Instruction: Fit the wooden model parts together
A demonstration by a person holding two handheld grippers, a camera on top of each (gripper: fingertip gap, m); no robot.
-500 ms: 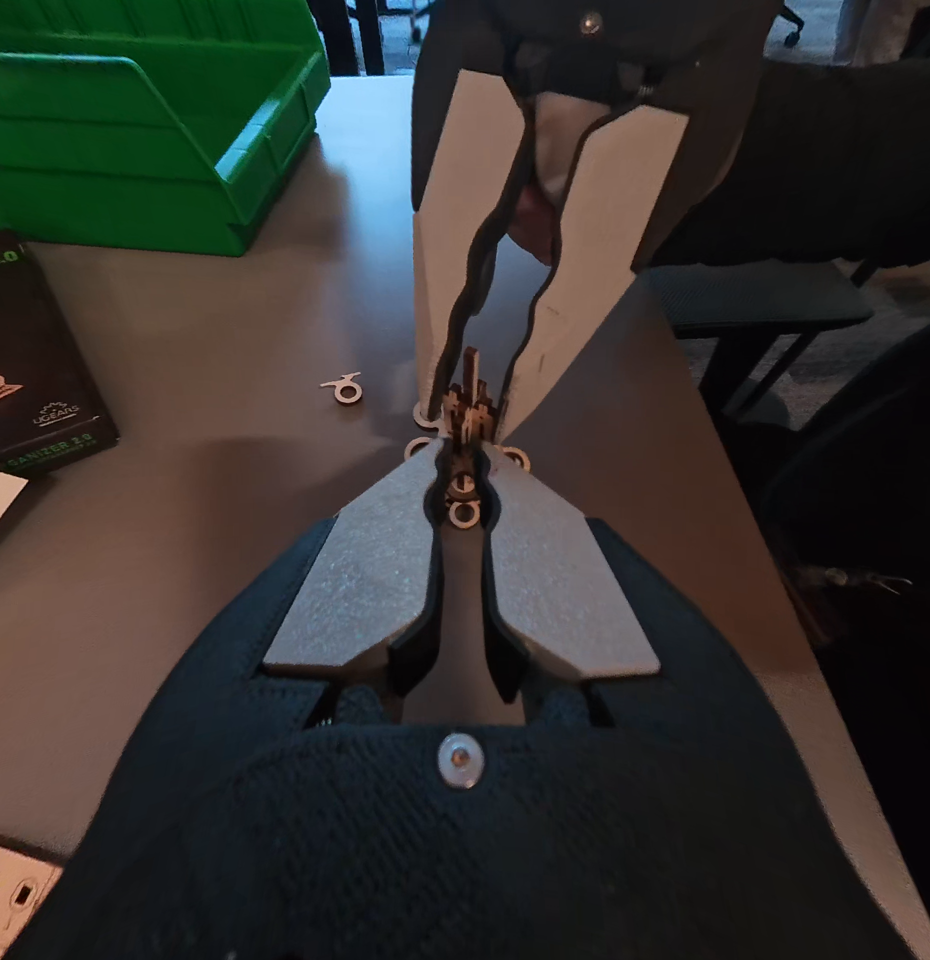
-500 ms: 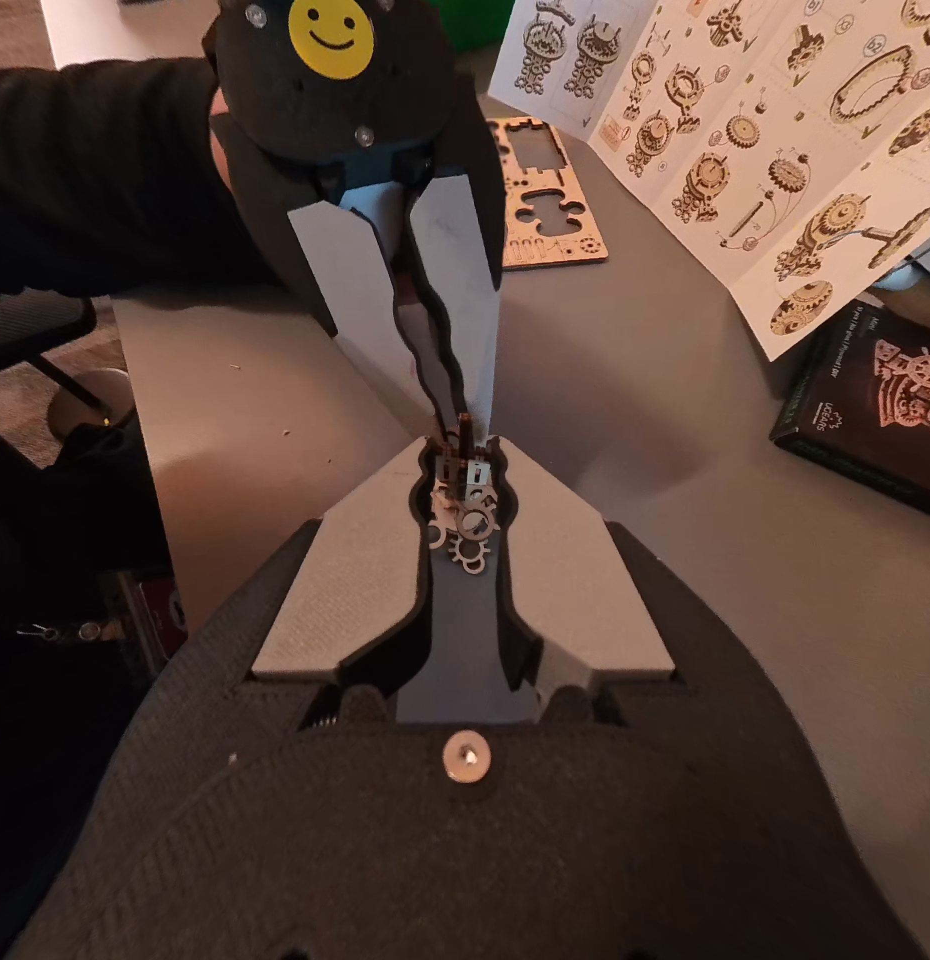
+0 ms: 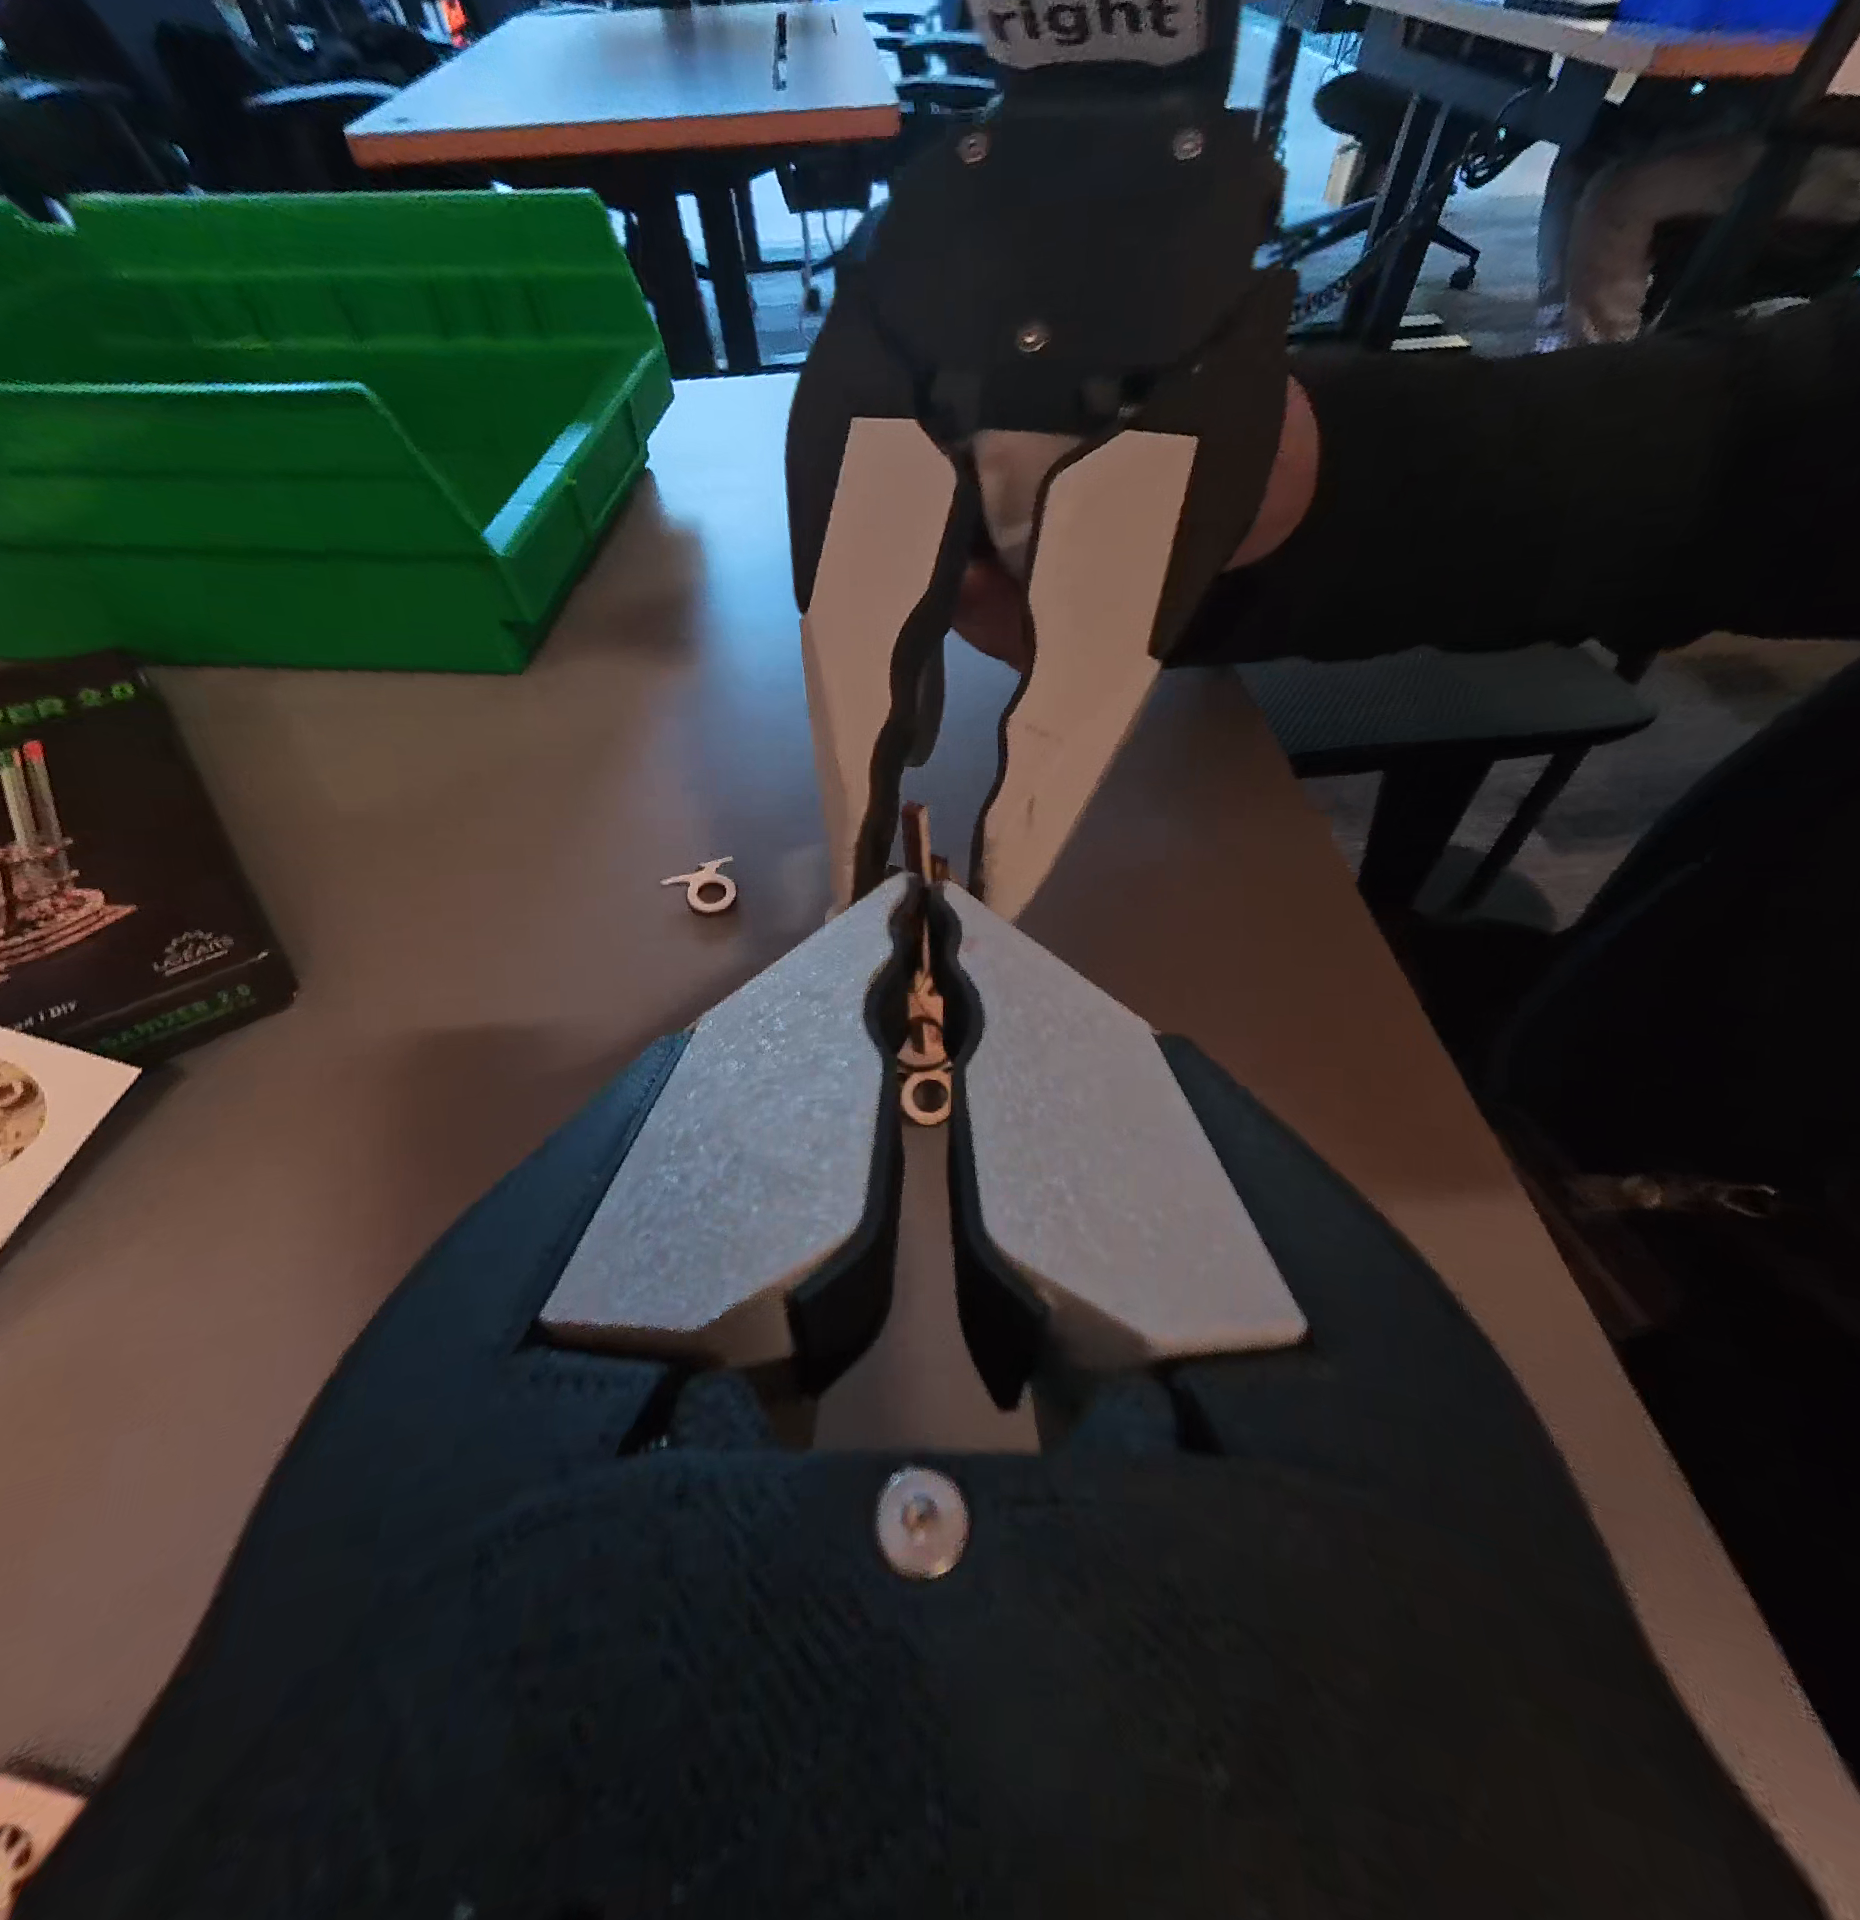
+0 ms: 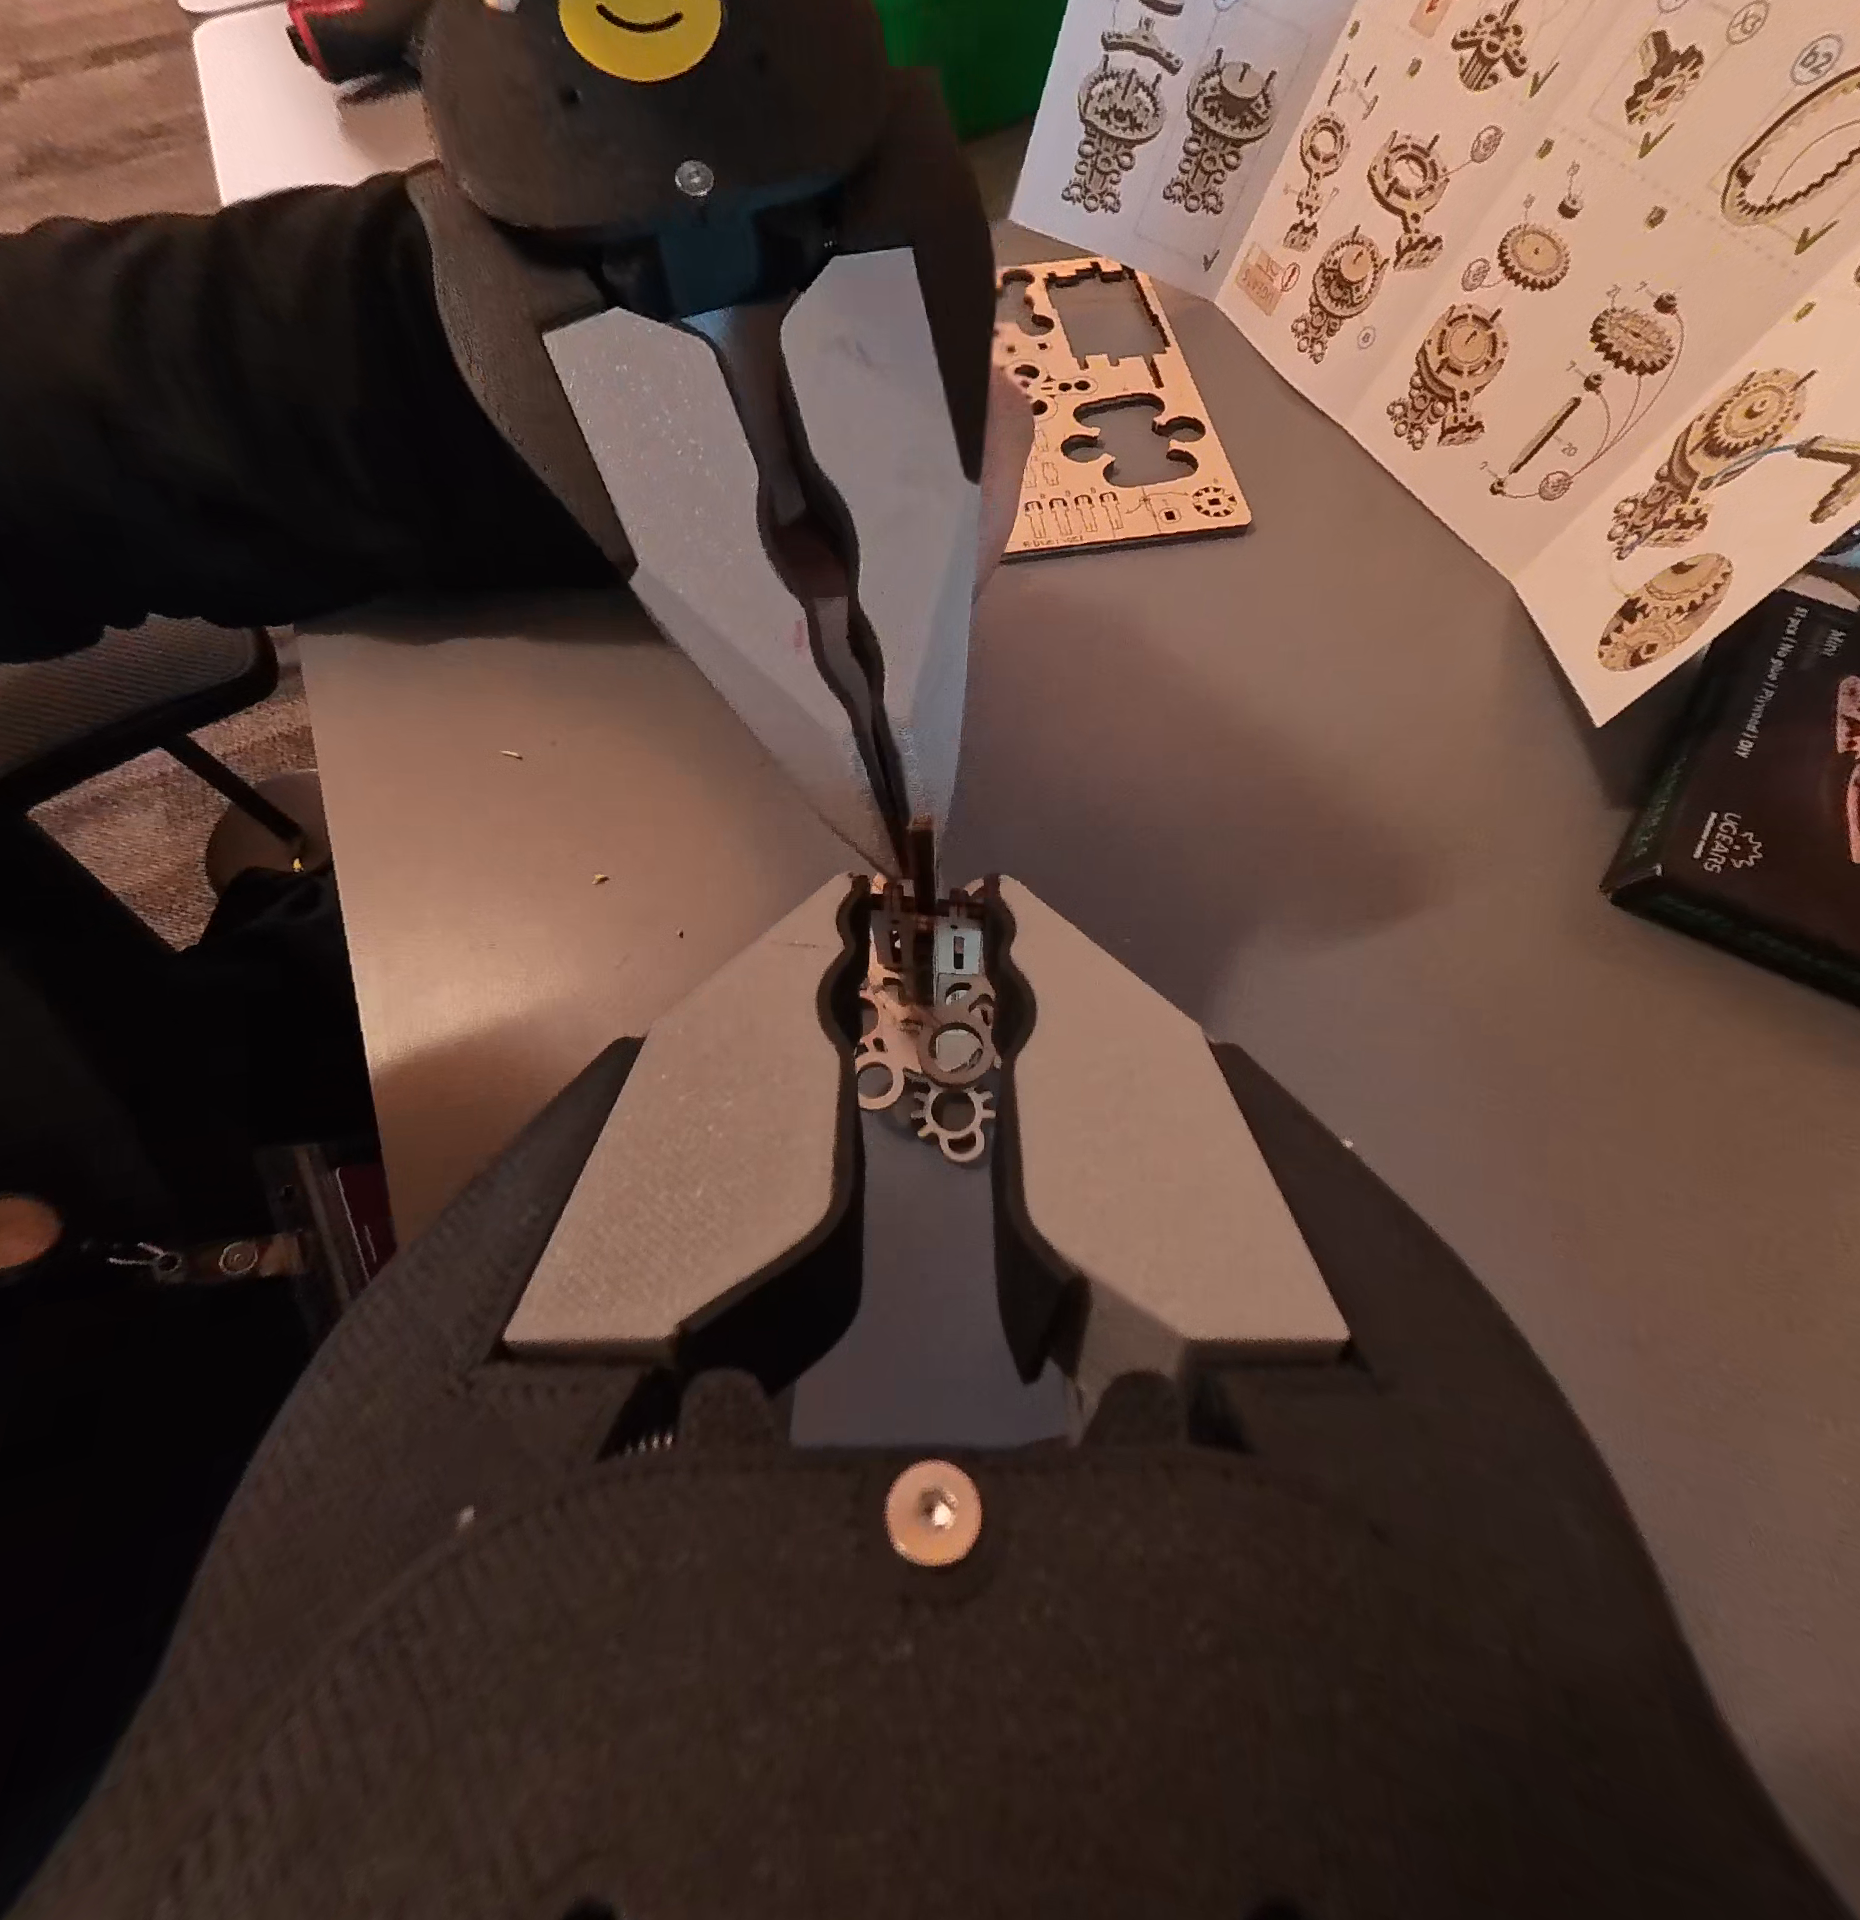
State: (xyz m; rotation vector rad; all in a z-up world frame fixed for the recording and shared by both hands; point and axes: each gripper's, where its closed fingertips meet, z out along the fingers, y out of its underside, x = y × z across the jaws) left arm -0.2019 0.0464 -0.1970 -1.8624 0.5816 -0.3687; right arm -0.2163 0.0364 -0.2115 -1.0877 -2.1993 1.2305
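Left wrist view: grey counter (image 3: 469,831), dim light. Green bin (image 3: 282,436) at far left, dark box (image 3: 95,873) w/ printing nearer, corner of a paper sheet (image 3: 22,1143) at left edge. Room behind had other desks (image 3: 635,94) & chairs, all blurry. One loose ring part (image 3: 704,886) lay alone on the counter, left of the tools. Left tool (image 3: 921,914) had its tips pressed nearly together, pinching a thin dark wooden piece (image 3: 918,842) that stuck up past the tips. Ring-shaped bits (image 3: 924,1096) showed in the gap lower down; couldn't tell if they touched the counter. Right tool (image 3: 921,862) came in from opposite, tips meeting the left's; its own grip was hidden there. A sleeve (image 3: 1580,468) ran off right.

Right wrist view: same counter (image 4: 1321,935), w/ cut-out wooden sheet (image 4: 1102,405) at far side, unfolded instruction sheet (image 4: 1528,260) at top right, dark box (image 4: 1778,831) cut off by right edge. Floor & chair base at left, dark. Right tool (image 4: 921,888) was closed on the wooden model (image 4: 931,997), a cluster of rings & slotted plates between its fingers, near the tips. Left tool (image 4: 910,831) pointed down at it, tips pressed on the dark piece (image 4: 921,847) standing at the model's top. Whether the piece sat fully in, couldn't tell.
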